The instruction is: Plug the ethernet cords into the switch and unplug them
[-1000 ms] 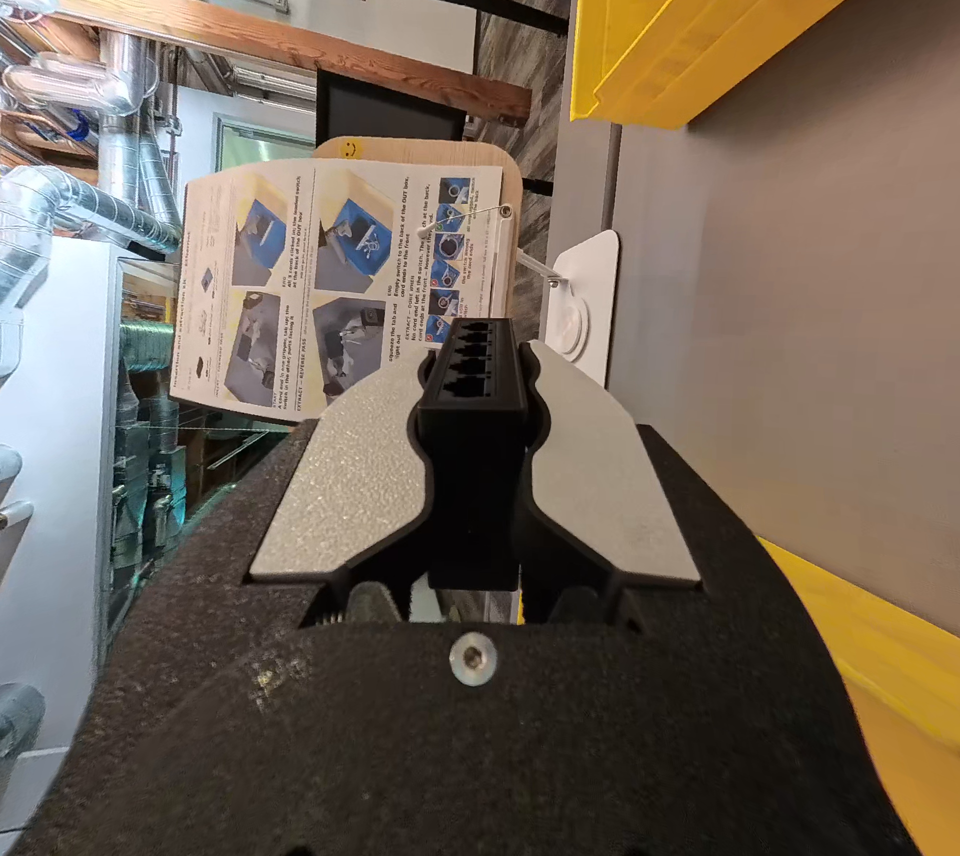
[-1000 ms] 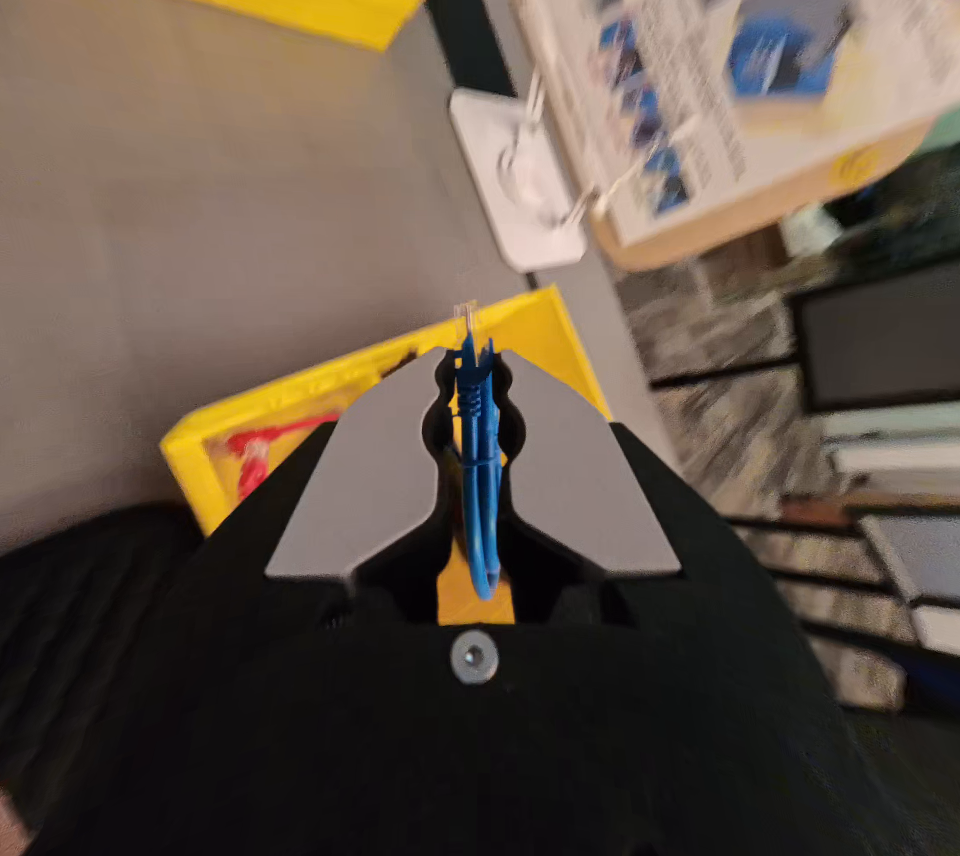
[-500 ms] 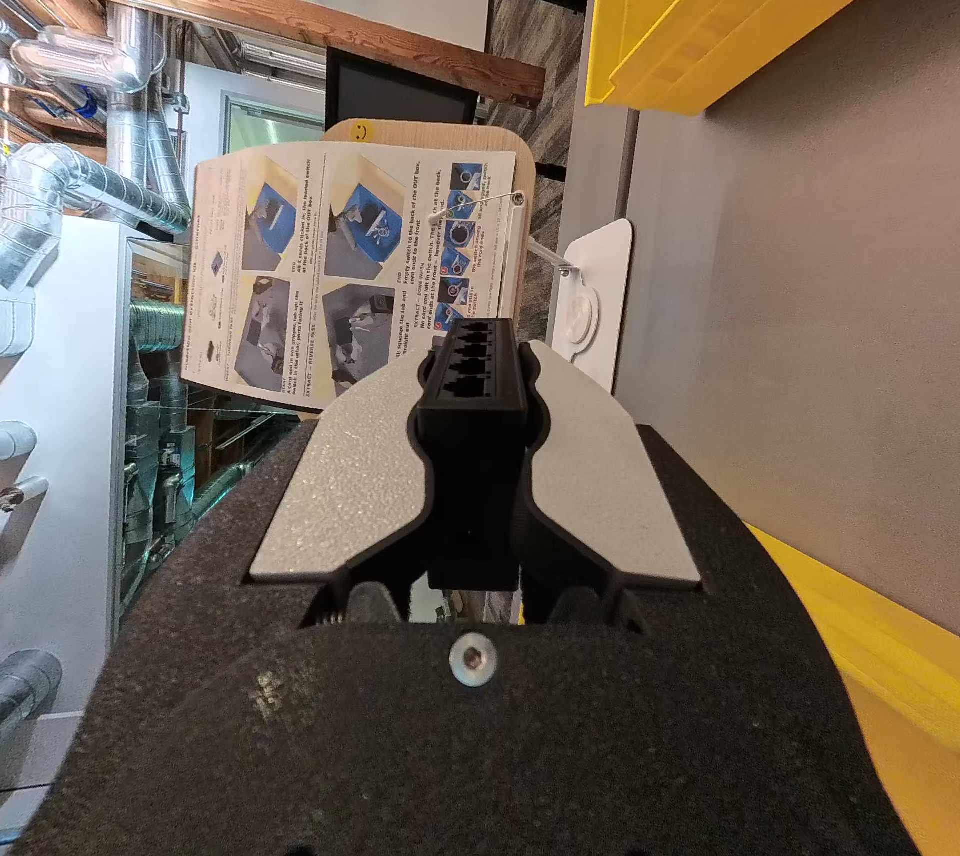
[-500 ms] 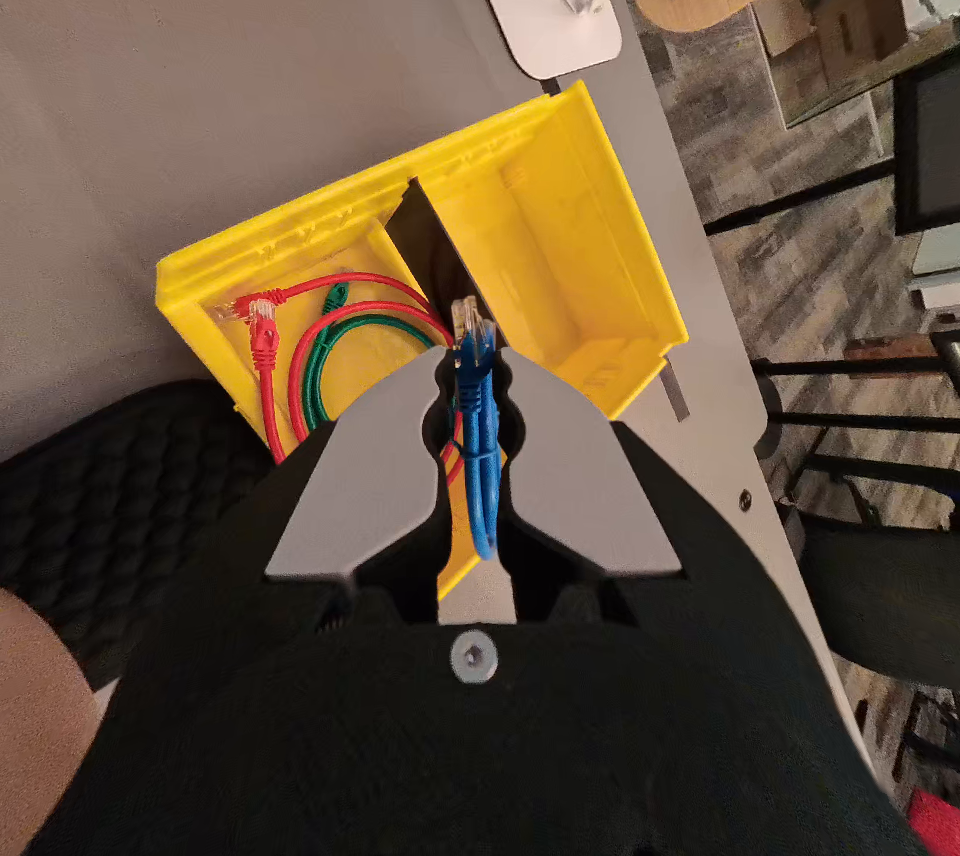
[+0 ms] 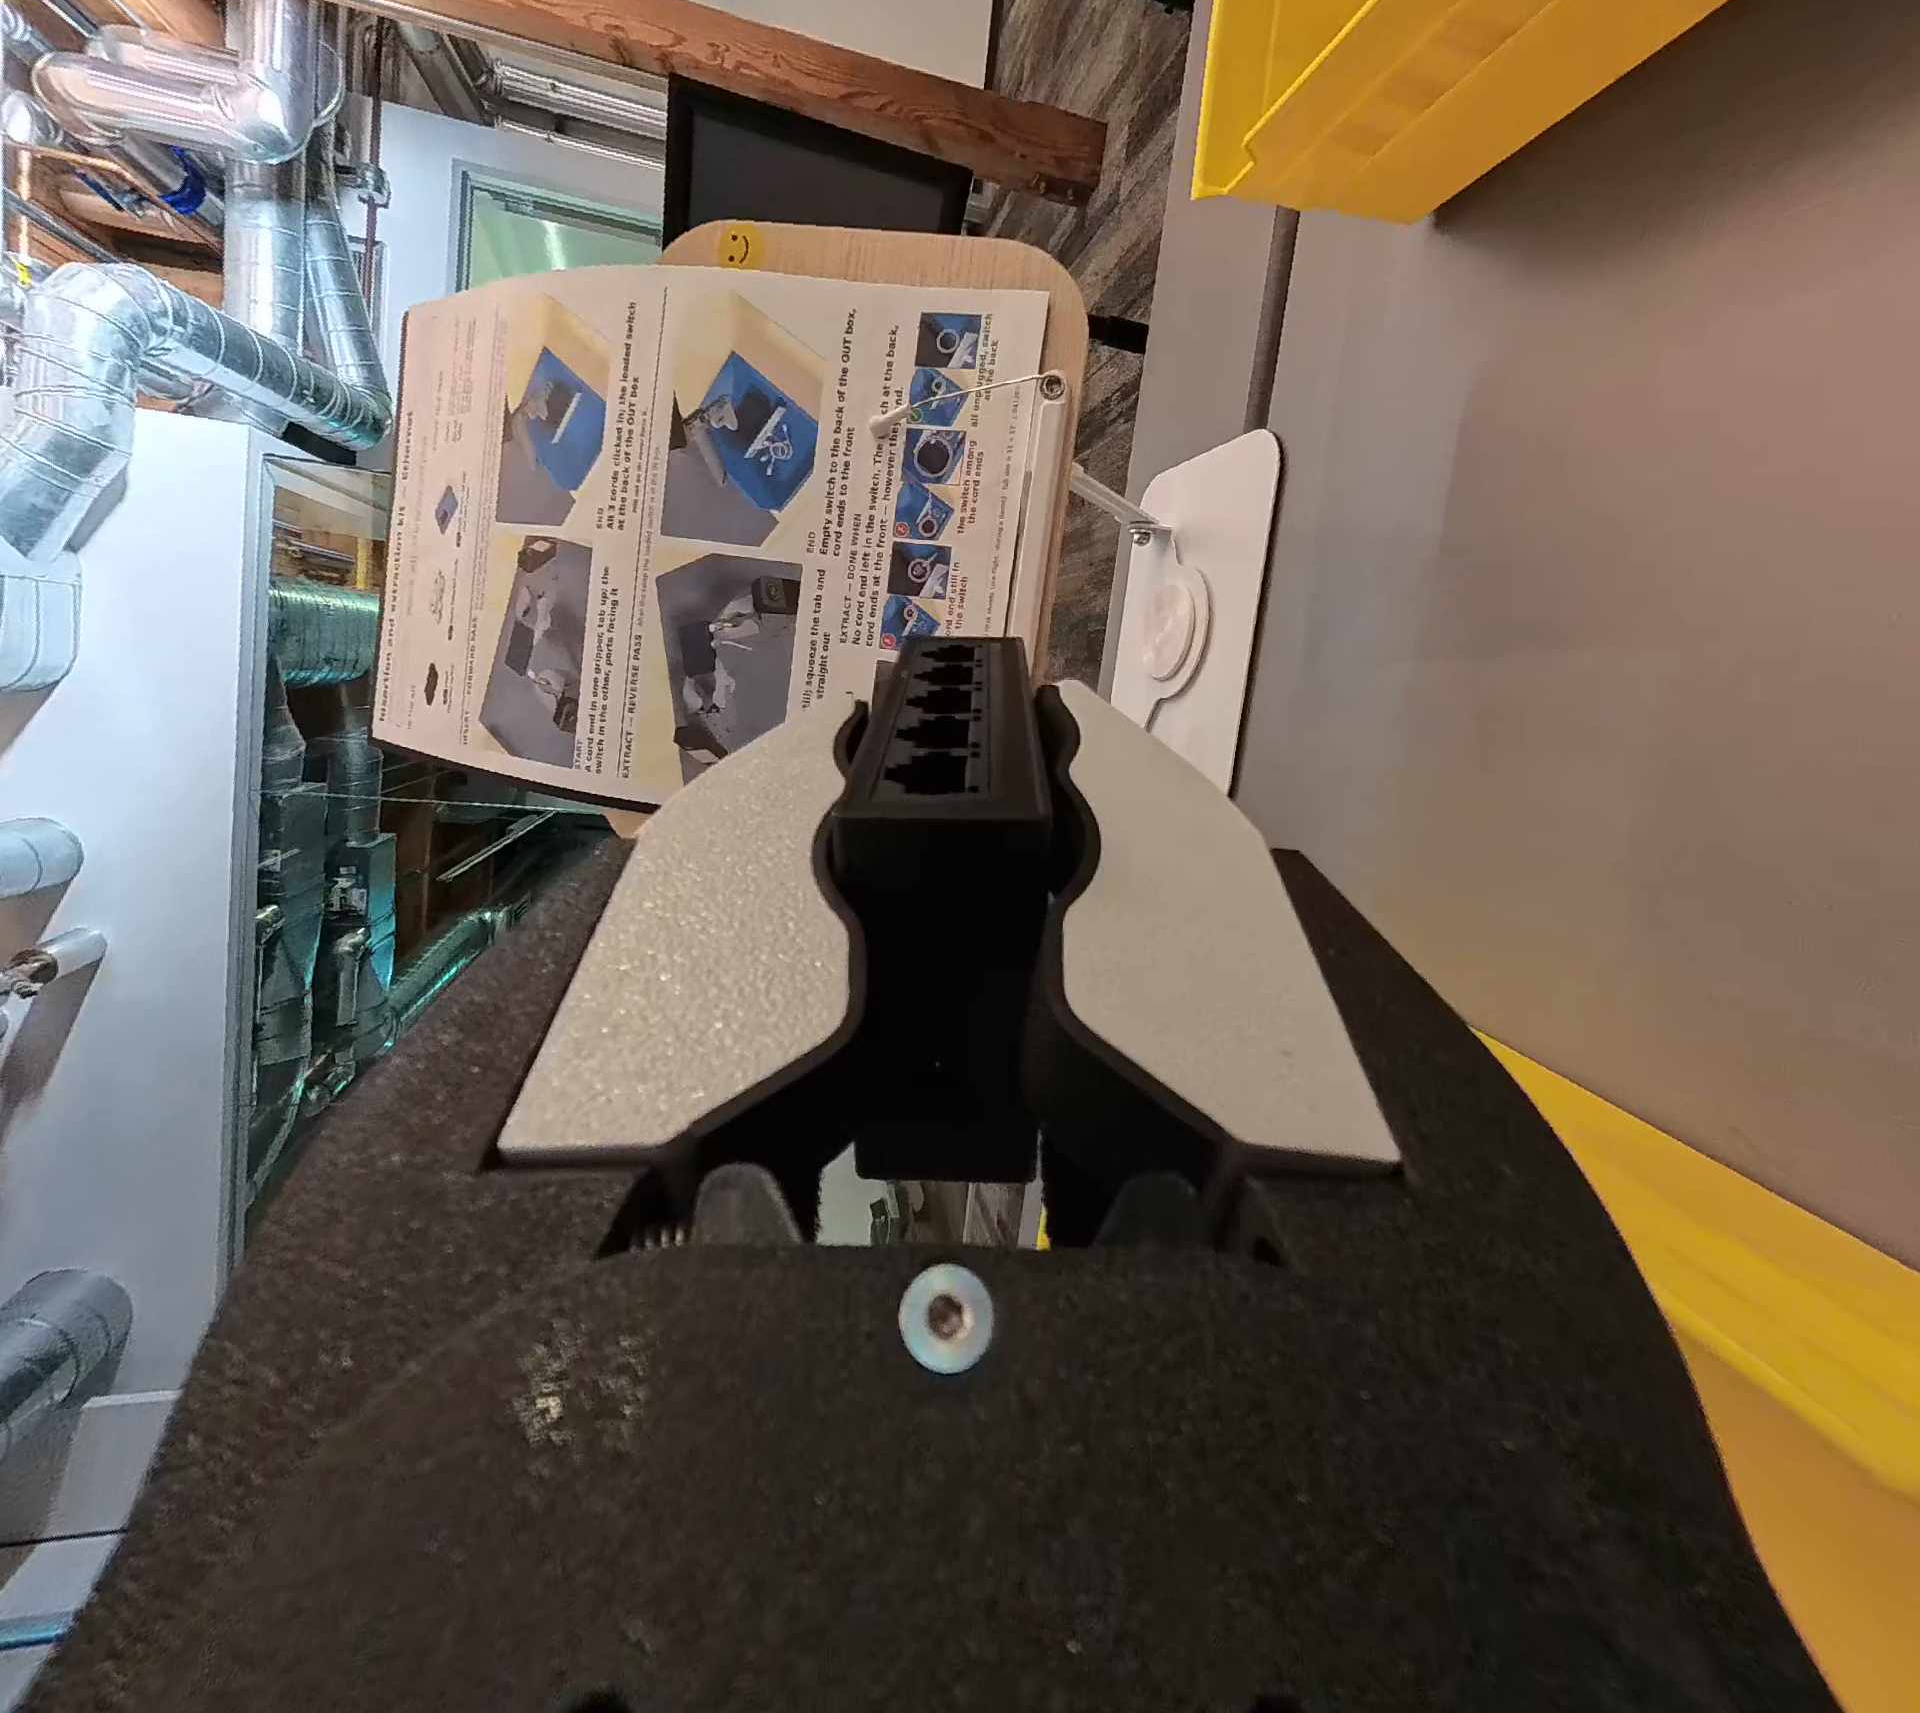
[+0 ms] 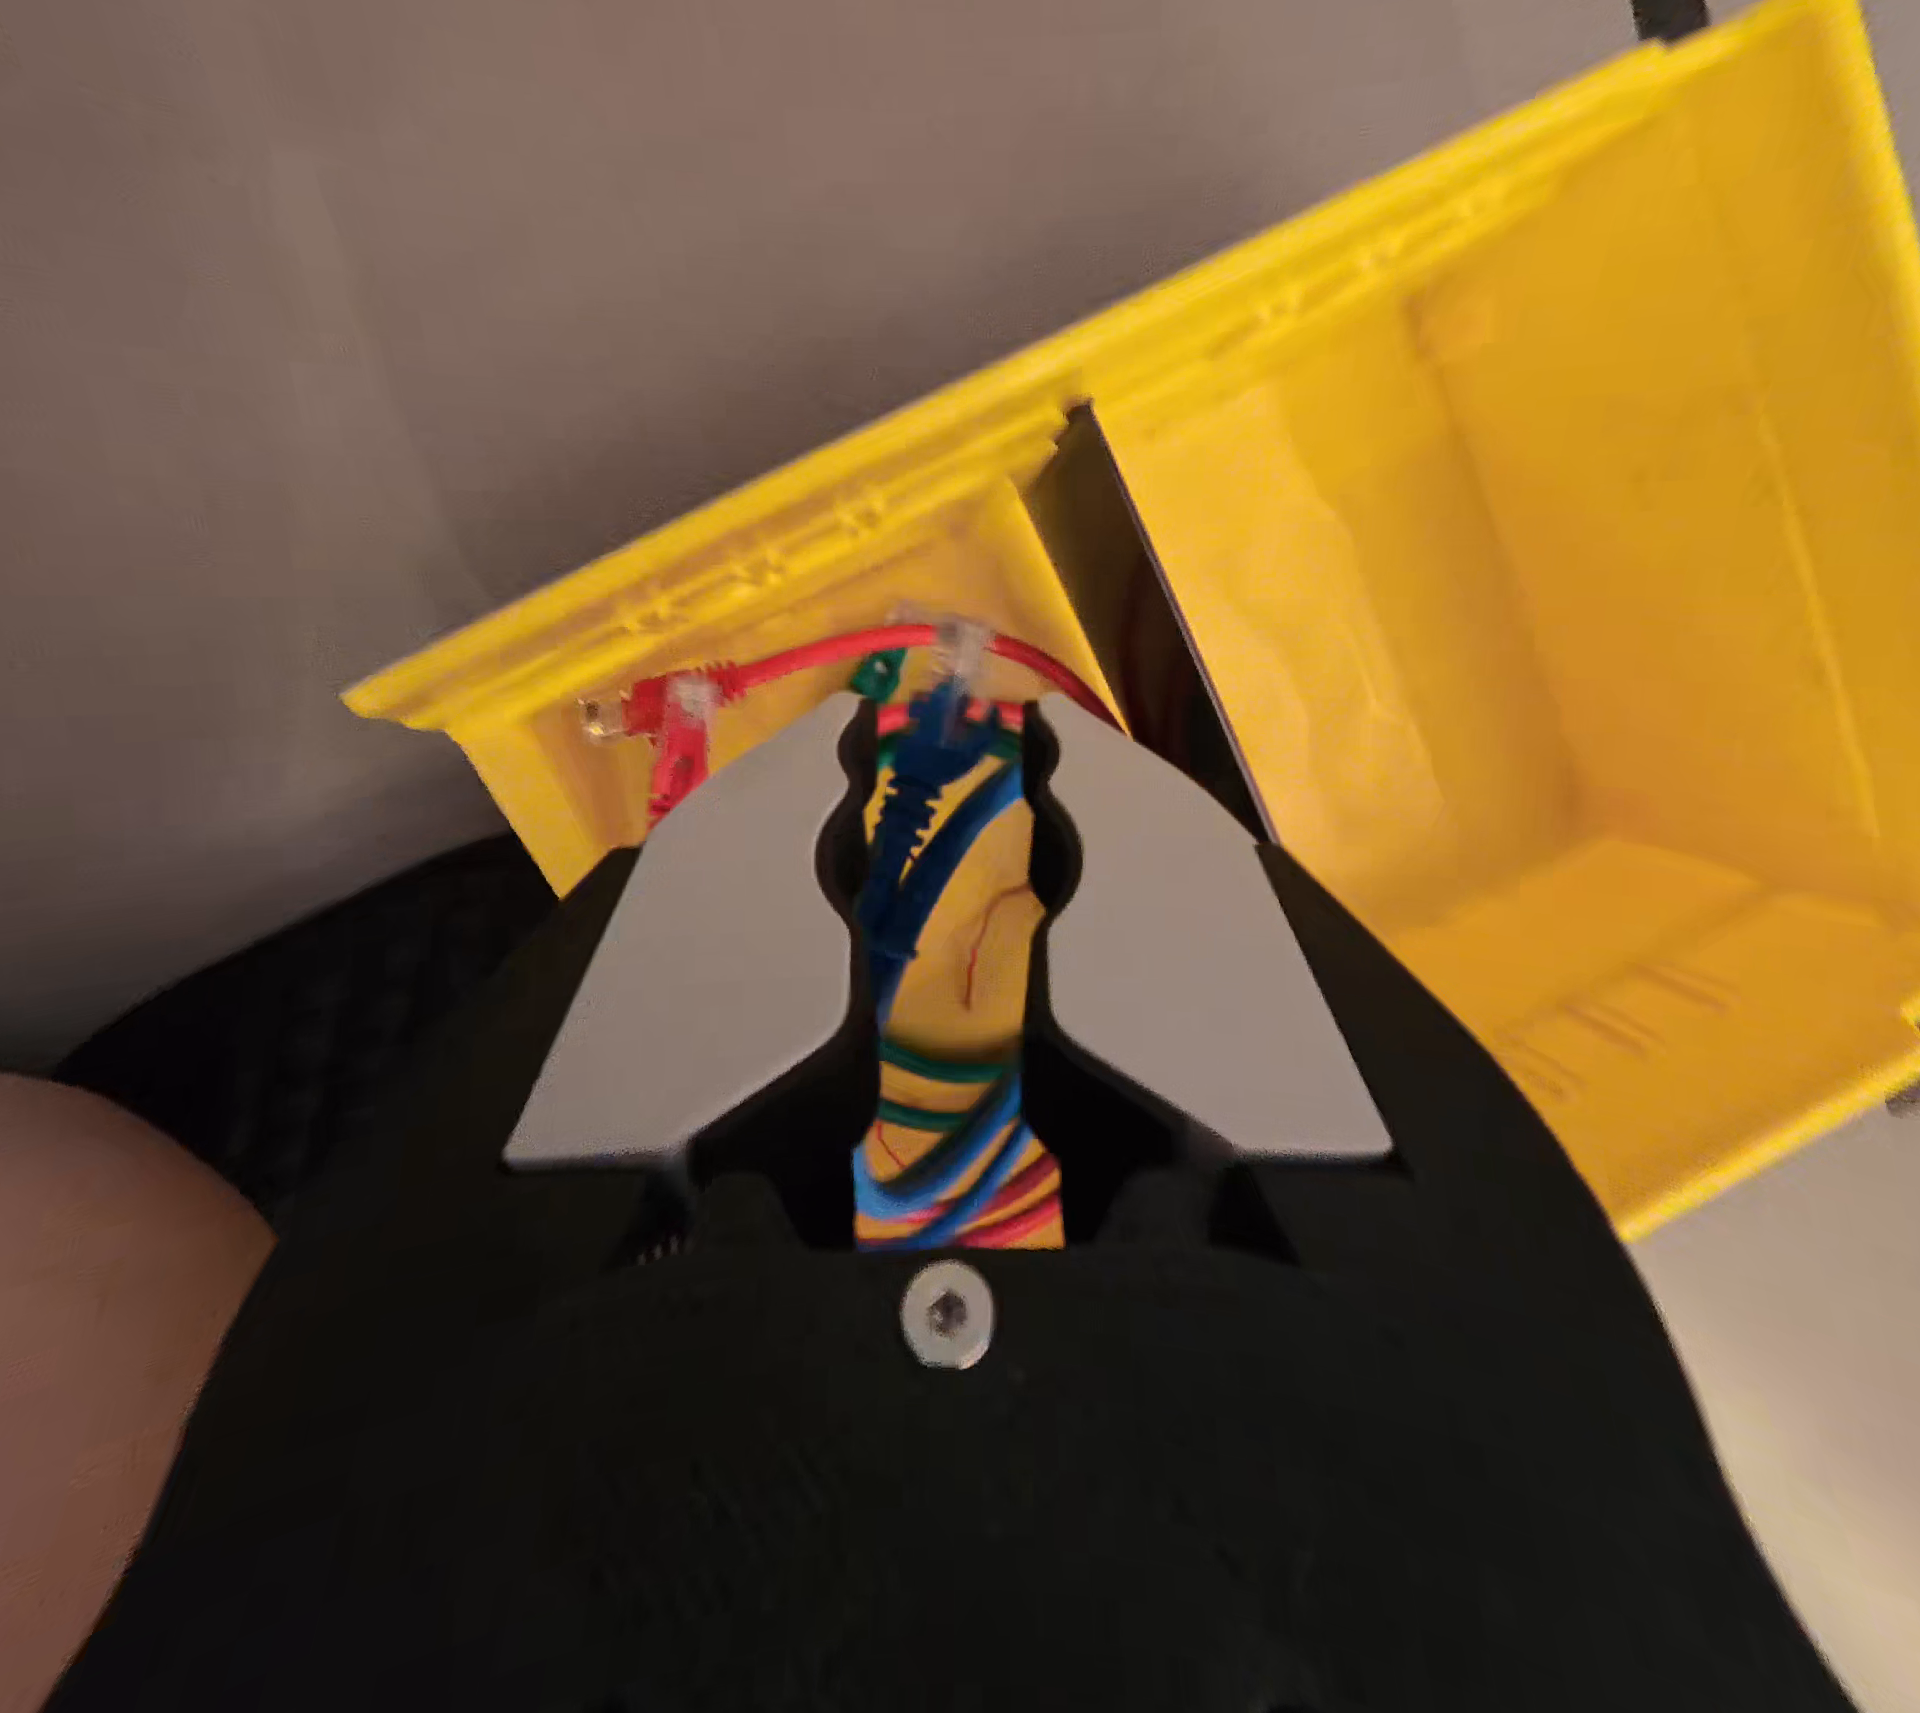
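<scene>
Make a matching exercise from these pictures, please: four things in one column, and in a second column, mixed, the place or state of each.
Things:
1. black switch
2. blue cord
3. red cord
4. instruction sheet

Places or states:
A. lies in the yellow bin, at its near wall
B. clamped in the left gripper, ports all empty
C. clipped on a wooden board behind the table
D. between the parted fingers of the right gripper, over the bin

Pairs: 1-B, 2-D, 3-A, 4-C

Black switch point(image 5: 954, 842) clamped — blue cord point(image 6: 914, 816) loose
</scene>
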Tool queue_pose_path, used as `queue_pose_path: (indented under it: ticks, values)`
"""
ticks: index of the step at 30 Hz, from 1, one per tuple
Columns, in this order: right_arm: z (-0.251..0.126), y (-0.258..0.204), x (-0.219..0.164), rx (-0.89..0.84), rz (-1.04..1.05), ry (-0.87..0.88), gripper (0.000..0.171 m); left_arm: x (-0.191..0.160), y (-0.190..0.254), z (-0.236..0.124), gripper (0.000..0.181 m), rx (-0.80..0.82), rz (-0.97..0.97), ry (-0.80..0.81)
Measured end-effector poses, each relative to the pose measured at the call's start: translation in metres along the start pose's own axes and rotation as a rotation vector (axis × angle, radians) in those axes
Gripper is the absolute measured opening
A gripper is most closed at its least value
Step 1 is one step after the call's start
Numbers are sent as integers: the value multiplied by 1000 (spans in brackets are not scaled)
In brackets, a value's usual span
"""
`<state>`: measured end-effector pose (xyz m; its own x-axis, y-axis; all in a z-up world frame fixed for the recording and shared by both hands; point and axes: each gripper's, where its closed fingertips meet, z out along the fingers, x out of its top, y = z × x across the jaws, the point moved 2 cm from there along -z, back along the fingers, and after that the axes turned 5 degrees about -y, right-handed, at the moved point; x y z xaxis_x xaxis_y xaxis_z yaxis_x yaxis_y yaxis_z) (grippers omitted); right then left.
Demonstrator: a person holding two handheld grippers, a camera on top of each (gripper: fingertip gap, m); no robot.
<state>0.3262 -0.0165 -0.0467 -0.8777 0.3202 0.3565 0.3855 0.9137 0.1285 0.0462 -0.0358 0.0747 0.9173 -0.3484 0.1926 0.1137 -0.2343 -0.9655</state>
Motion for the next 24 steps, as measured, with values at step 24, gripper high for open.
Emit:
queue_pose_path:
  ticks: [24]
  values:
    - [-68,-118,210,-624,-870,756,40,61,11,-42,30,-230,-189,408]
